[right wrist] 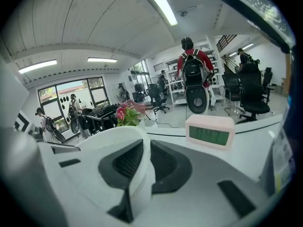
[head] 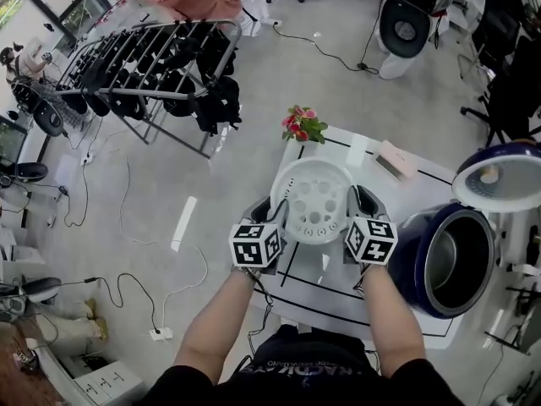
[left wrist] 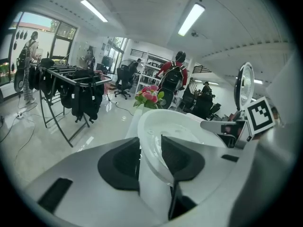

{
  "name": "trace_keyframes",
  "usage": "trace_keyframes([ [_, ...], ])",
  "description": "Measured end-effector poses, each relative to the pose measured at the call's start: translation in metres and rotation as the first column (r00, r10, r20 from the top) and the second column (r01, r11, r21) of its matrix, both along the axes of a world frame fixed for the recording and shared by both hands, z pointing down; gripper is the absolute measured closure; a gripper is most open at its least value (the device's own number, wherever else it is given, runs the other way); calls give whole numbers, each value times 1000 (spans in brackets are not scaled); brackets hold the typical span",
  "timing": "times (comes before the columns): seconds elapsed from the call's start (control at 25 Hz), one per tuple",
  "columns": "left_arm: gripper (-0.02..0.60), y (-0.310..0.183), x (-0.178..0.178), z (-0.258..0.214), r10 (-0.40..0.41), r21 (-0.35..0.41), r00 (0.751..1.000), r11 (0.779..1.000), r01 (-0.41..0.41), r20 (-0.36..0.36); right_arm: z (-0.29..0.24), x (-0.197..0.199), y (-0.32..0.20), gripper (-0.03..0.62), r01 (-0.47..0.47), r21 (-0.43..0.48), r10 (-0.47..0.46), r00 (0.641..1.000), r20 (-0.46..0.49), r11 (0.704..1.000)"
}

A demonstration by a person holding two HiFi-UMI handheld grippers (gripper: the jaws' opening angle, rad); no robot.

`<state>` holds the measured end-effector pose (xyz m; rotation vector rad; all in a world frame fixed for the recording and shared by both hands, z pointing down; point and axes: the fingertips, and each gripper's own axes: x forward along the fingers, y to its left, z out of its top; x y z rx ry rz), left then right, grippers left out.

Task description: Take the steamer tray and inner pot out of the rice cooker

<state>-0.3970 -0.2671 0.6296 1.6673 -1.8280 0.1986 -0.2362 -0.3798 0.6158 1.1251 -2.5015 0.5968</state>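
Left gripper [head: 275, 212] and right gripper [head: 356, 207] each pinch the tray [head: 317, 200] by its rim over the table [head: 338, 288]; open cooker [head: 448, 260] just right, clock [head: 396, 159] and flowers [head: 302, 125] beyond.

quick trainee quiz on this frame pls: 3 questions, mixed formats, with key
1. True or false: the left gripper and the right gripper both clamp the steamer tray.
2. Where is the inner pot? A) in the rice cooker B) on the floor C) inside the tray
3. Fill in: the pink clock lies on the ___.
Key: 1 true; 2 A; 3 table.
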Motion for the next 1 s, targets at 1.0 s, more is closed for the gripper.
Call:
trace_keyframes([
  [1.0,442,-42,-19,57,-2,-58,1000,998,1,-25,67,-17,-41,543,-12,-82,8,999,-44,997],
])
